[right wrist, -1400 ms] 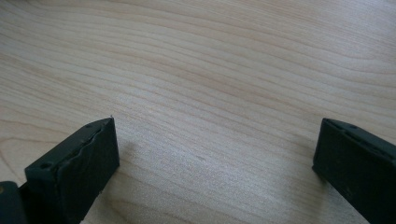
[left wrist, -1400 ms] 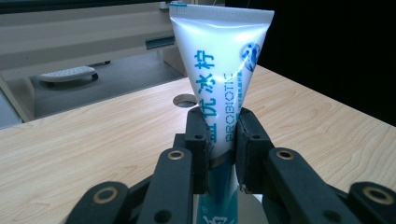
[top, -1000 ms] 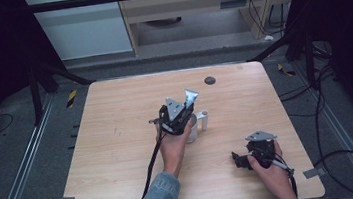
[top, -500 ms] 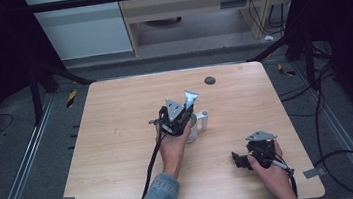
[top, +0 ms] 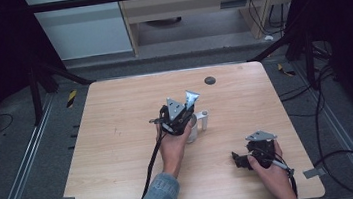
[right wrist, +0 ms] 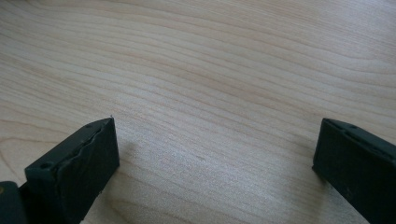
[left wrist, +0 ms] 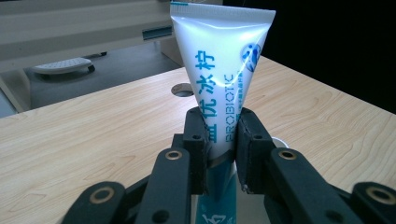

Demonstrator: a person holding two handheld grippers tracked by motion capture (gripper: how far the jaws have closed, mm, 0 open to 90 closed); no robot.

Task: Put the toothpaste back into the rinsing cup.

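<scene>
while the person's left hand (top: 174,147) is reaching toward the middle of the wooden table (top: 118,136), the left gripper (left wrist: 223,140) is clamping a white toothpaste tube (left wrist: 224,70) between its two black jaws. the jaws are pressing in on the tube's lower part, nearly closed around it. the tube is standing upright, its long axis running straight up, with the flat crimped end on top and blue lettering running along its length. in the high view, the tube (top: 190,98) is rising above the left gripper (top: 179,117), just beside a small white cup with a handle (top: 202,120). the tube's lower end seems to be sitting in or just over that cup, though the gripper is hiding the exact contact. the right gripper (top: 249,159) is resting well apart, near the table's front right edge, pointing toward the left. in the right gripper view, its jaws are standing wide apart, holding nothing, with bare wood between them. the left hand is clearly the nearer one to the tube.
</scene>
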